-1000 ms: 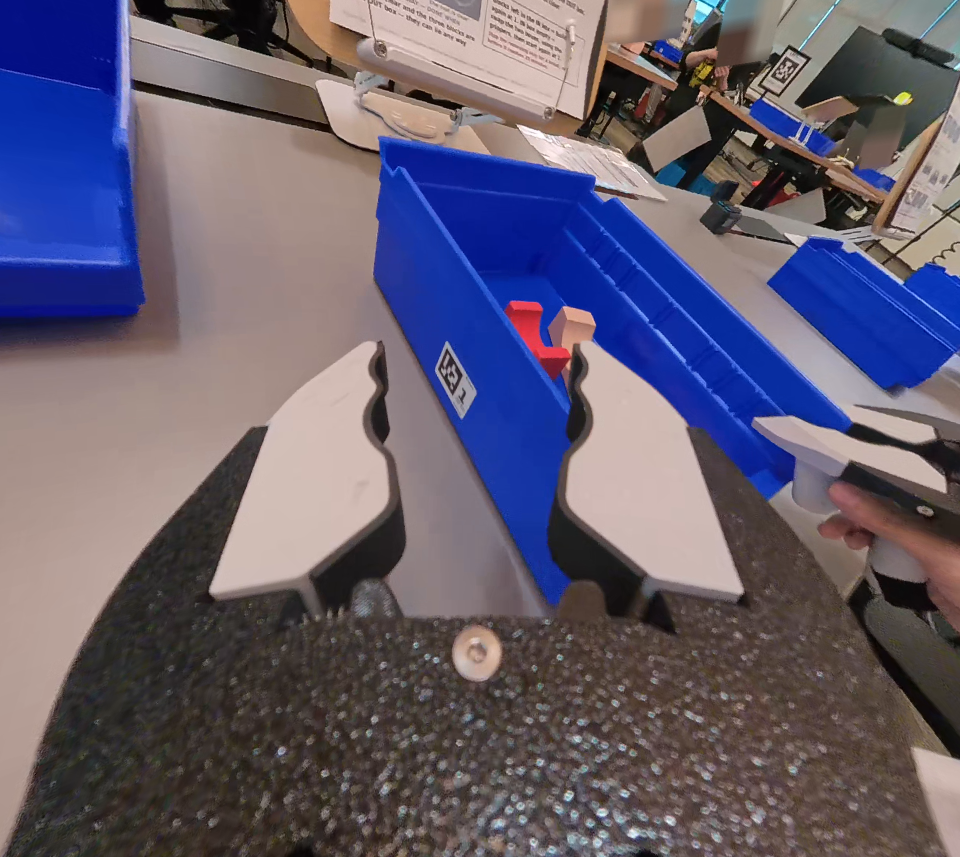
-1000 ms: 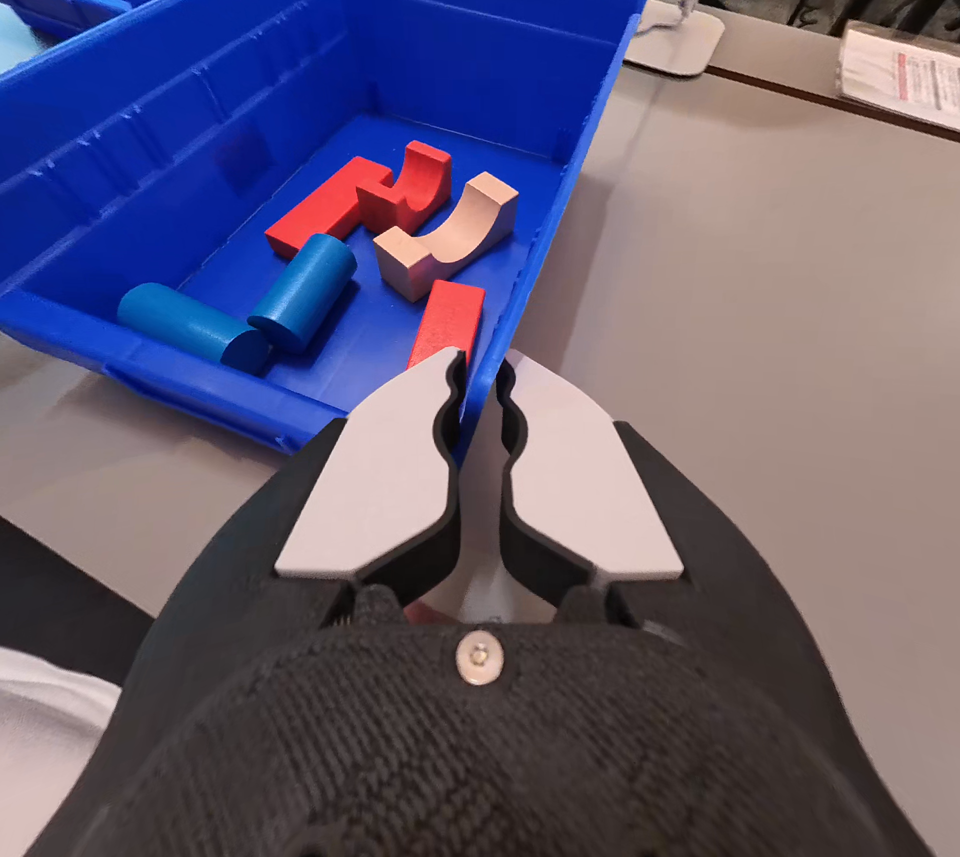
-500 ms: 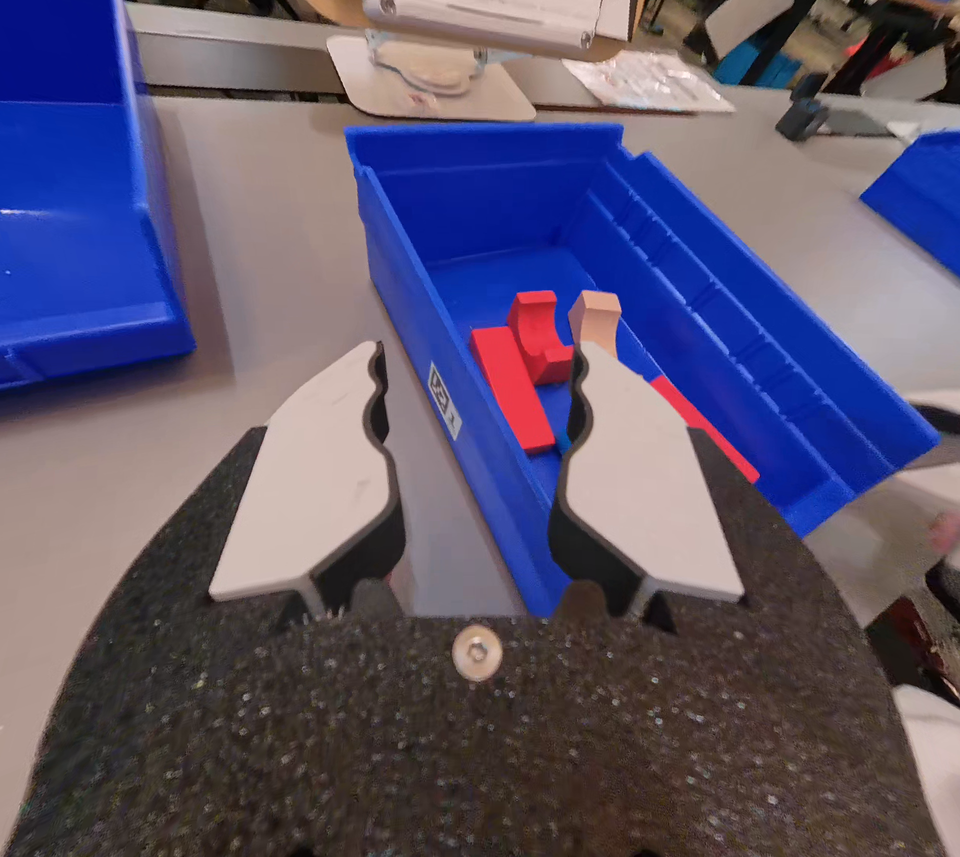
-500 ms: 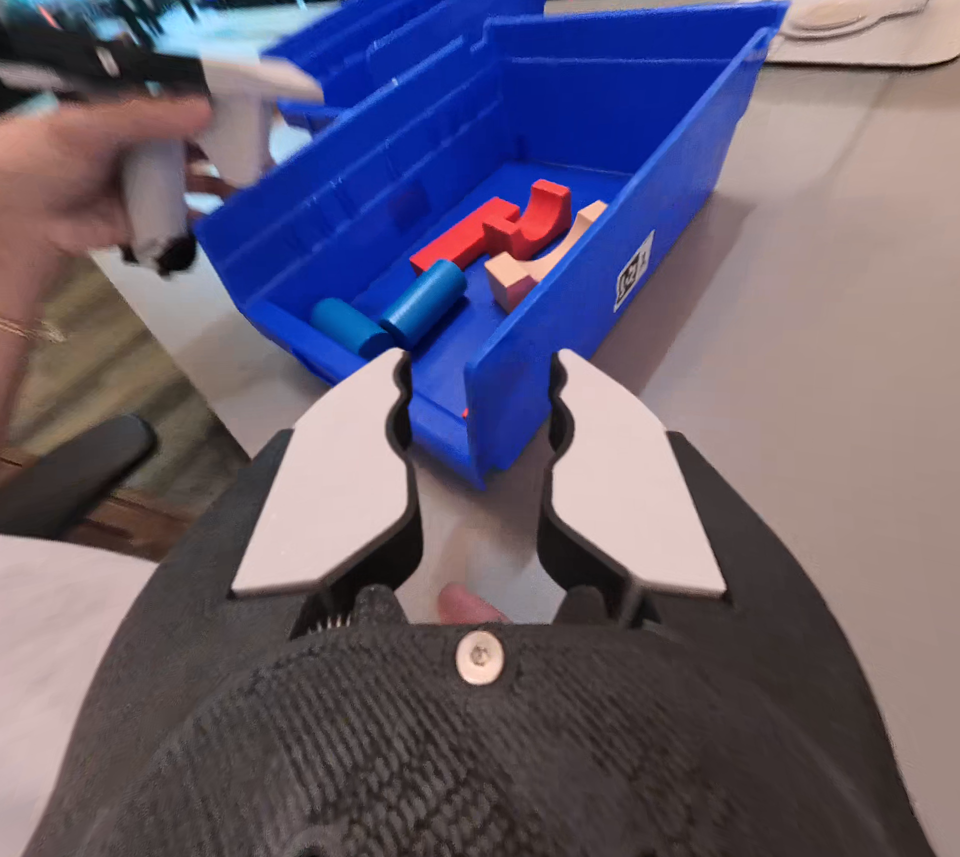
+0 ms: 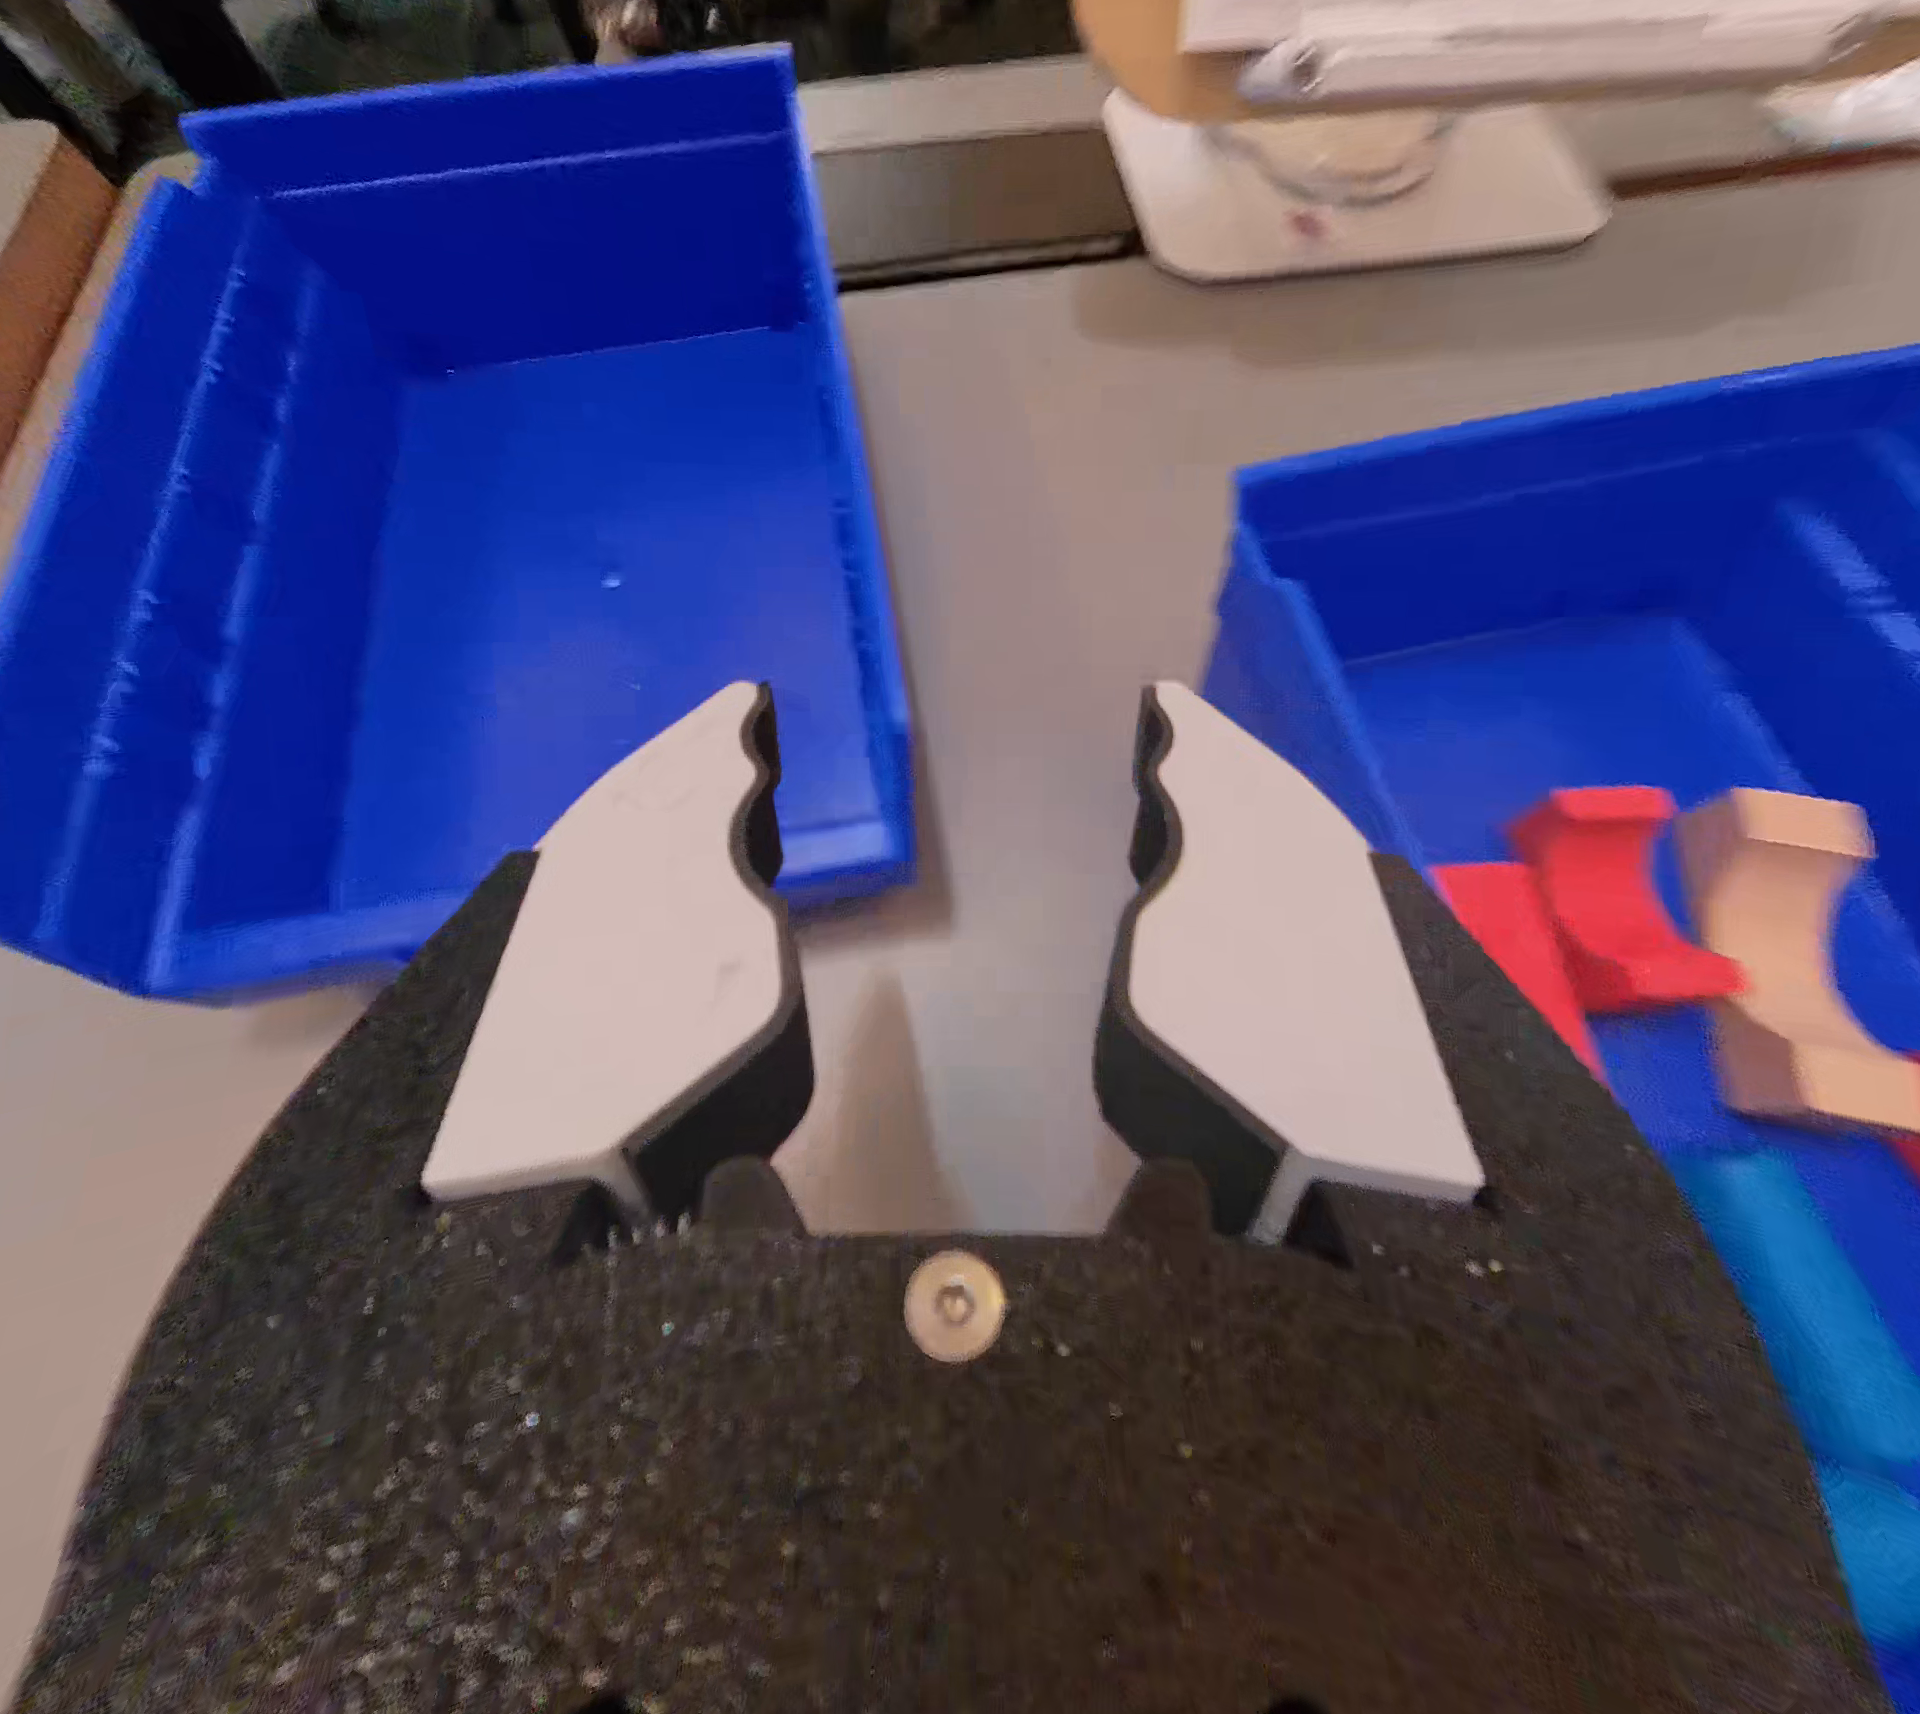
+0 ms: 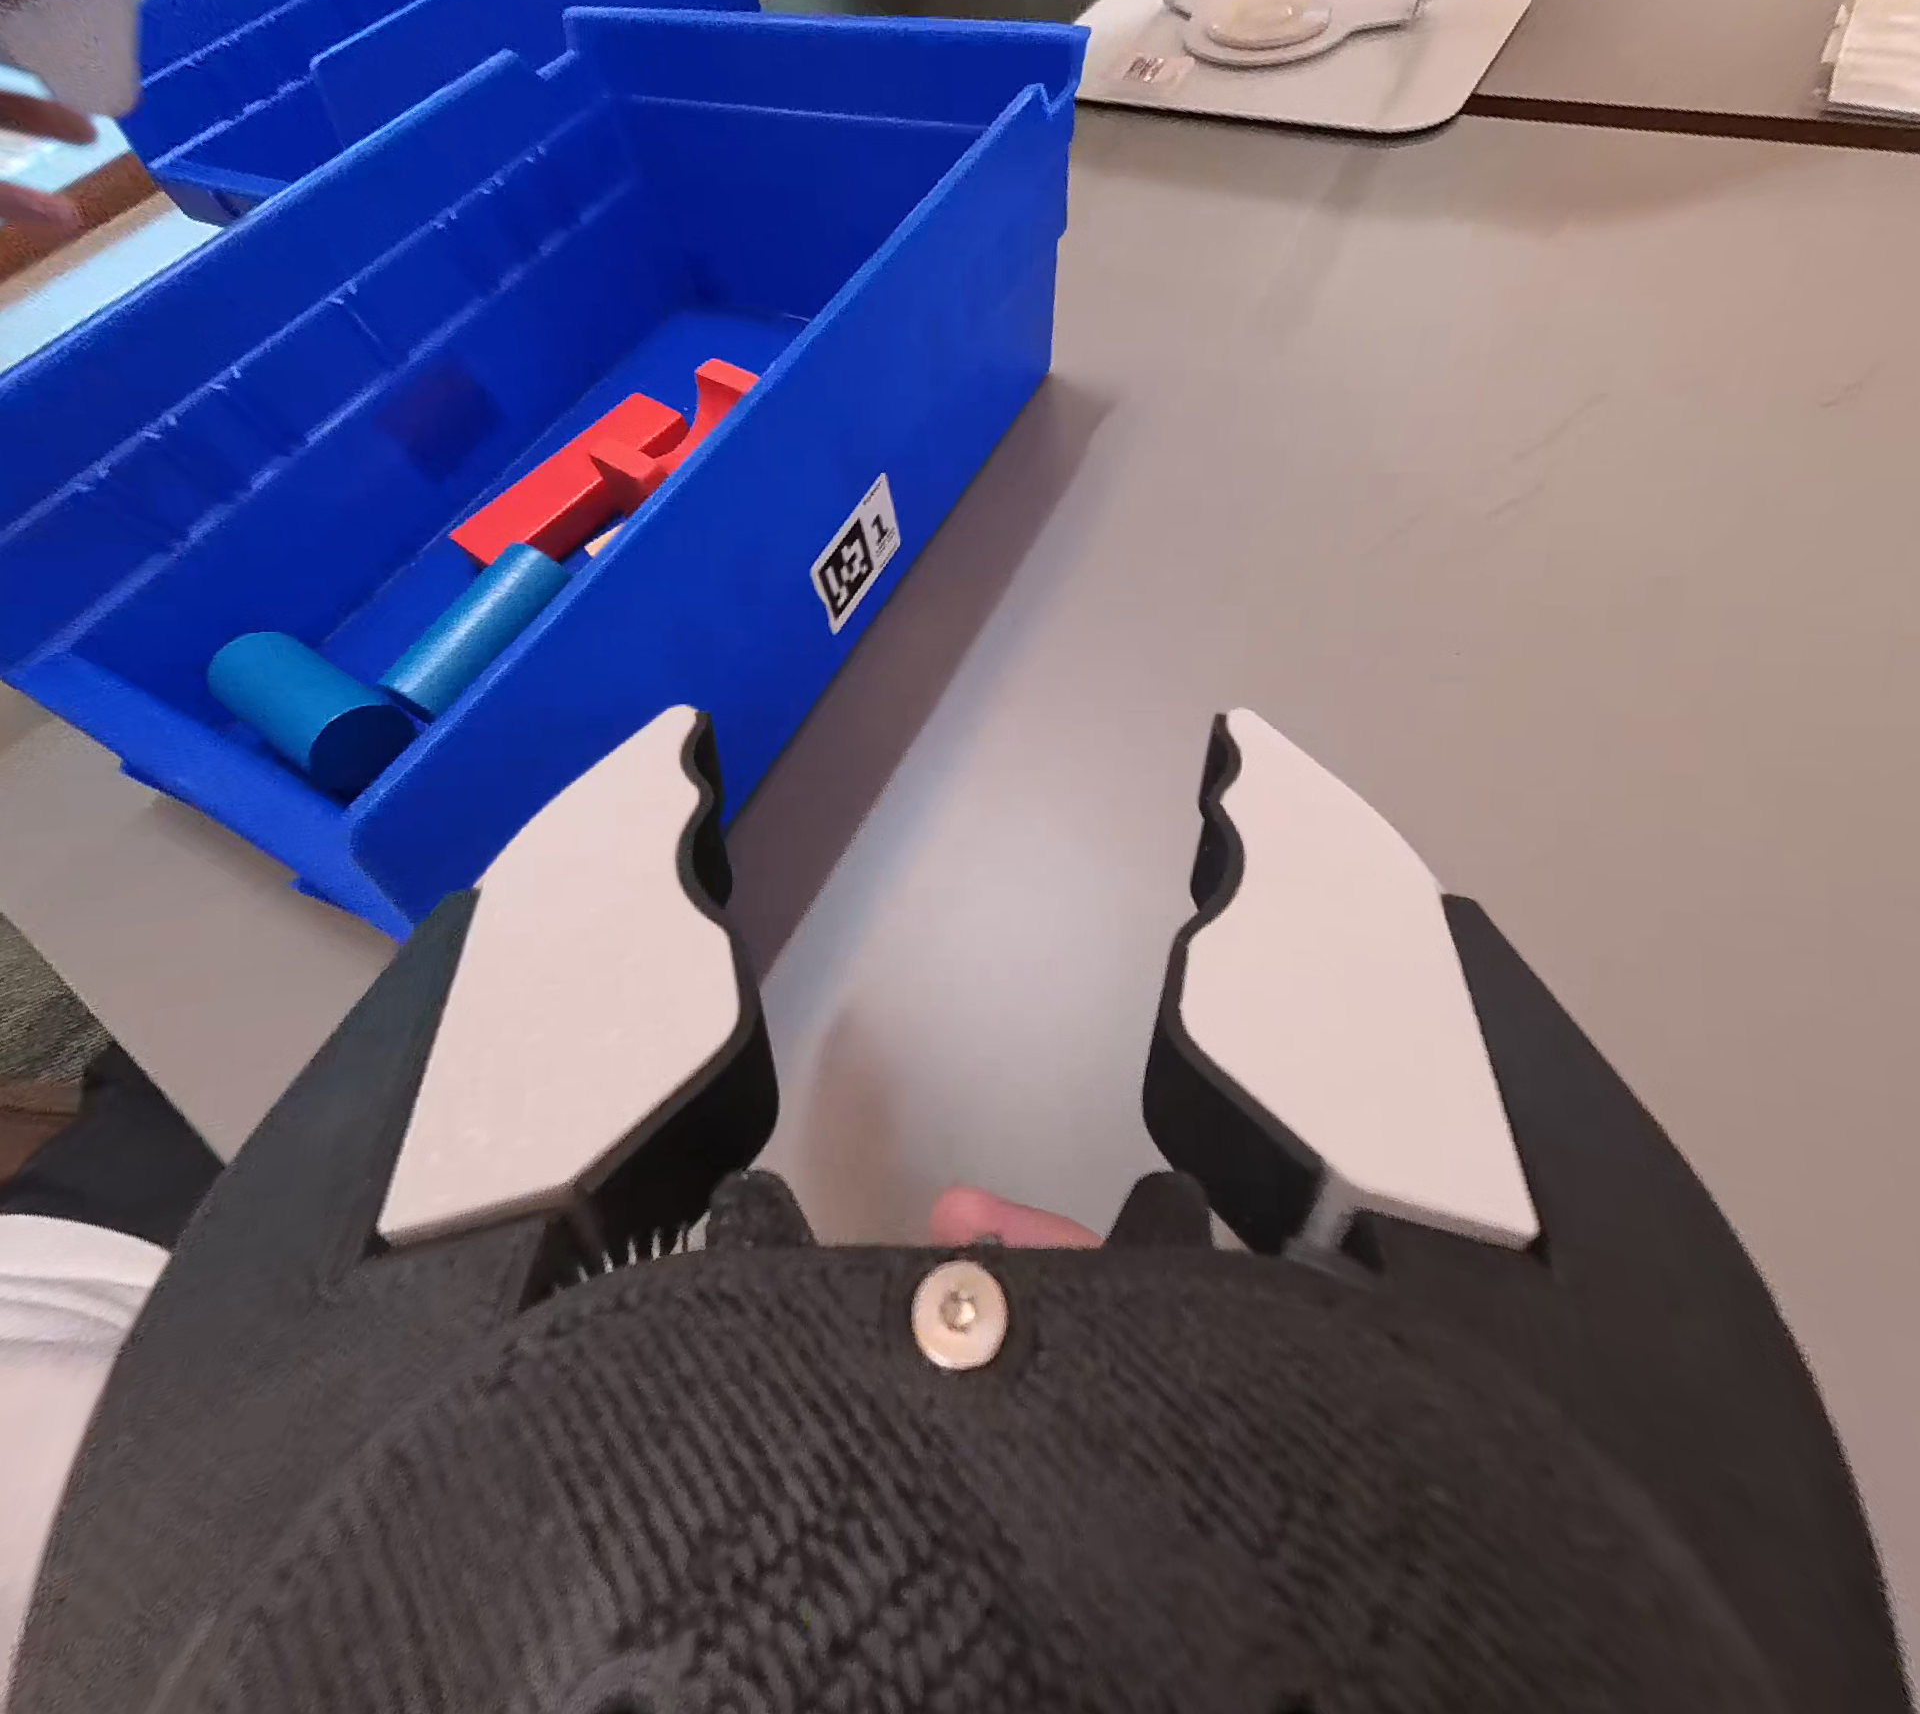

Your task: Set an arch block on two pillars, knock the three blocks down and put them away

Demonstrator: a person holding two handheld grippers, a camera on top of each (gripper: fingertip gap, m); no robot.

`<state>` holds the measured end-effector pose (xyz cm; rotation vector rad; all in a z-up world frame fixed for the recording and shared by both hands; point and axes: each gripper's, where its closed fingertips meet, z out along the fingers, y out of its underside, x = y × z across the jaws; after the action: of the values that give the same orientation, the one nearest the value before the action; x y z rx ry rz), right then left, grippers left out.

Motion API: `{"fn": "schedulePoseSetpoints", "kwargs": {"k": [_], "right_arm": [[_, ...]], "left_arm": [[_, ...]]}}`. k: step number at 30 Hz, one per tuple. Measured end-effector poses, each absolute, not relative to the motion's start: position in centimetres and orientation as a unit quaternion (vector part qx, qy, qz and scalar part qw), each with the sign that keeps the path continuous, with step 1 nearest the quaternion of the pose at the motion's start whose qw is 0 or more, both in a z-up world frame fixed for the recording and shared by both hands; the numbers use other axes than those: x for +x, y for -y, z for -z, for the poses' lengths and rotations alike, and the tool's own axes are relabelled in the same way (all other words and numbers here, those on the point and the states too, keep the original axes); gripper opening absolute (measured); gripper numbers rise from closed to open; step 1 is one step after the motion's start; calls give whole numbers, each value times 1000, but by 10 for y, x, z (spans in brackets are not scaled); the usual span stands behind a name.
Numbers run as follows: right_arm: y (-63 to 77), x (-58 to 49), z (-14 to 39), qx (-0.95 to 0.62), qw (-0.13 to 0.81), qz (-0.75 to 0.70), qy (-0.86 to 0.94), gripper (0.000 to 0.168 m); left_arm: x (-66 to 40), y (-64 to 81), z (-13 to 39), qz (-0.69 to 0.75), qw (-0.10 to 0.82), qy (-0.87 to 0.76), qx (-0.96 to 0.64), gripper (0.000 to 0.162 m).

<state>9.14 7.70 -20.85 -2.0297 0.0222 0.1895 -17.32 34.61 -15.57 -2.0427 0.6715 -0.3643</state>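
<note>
Tabletop [image 6: 1455,438], grey and matte, fills most of what I see from both wrists. My left hand-held gripper [image 5: 954,708] hangs over the strip of bare surface between two blue bins, its jaws spread wide with nothing between them. To its left sits an empty blue bin [image 5: 468,521], and the left fingertip overlaps that bin's near right corner in the picture; I cannot tell whether it touches. To its right is a second blue bin [image 5: 1299,625] holding blocks: a red arch block [image 5: 1600,906], a flat red block [image 5: 1507,937] beside it, and a tan arch block [image 5: 1787,958] leaning against them, all blurred.

My right hand-held gripper [image 6: 961,739] also stands with its jaws well apart and empty, over open tabletop just to the right of the loaded bin [image 6: 935,376]. From this side I see a black-and-white marker sticker [image 6: 854,555] on the bin's outer wall. Inside lie two blue cylinders [image 6: 473,625], end to end near the front, and the flat red block [image 6: 566,490] with the red arch block [image 6: 717,391] behind it. A sliver of the tan block [image 6: 603,538] shows at the wall.

Farther back, a white stand [image 6: 1309,43] carries a board with paper sheets.
</note>
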Motion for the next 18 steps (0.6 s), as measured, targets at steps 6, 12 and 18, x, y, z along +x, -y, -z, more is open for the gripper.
{"fn": "schedulePoseSetpoints", "kwargs": {"k": [6,12,18], "right_arm": [[-70,100,213,-849,523,-69,-6,87],[-52,118,229,-863,502,-51,-17,83],[-50,122,232,-868,494,-52,-11,82]], "left_arm": [[-164,-416,211,33,331,-346,-877,14],[-131,-463,218,24,310,-347,-885,5],[-75,-482,219,61,290,-276,-914,7]]}}
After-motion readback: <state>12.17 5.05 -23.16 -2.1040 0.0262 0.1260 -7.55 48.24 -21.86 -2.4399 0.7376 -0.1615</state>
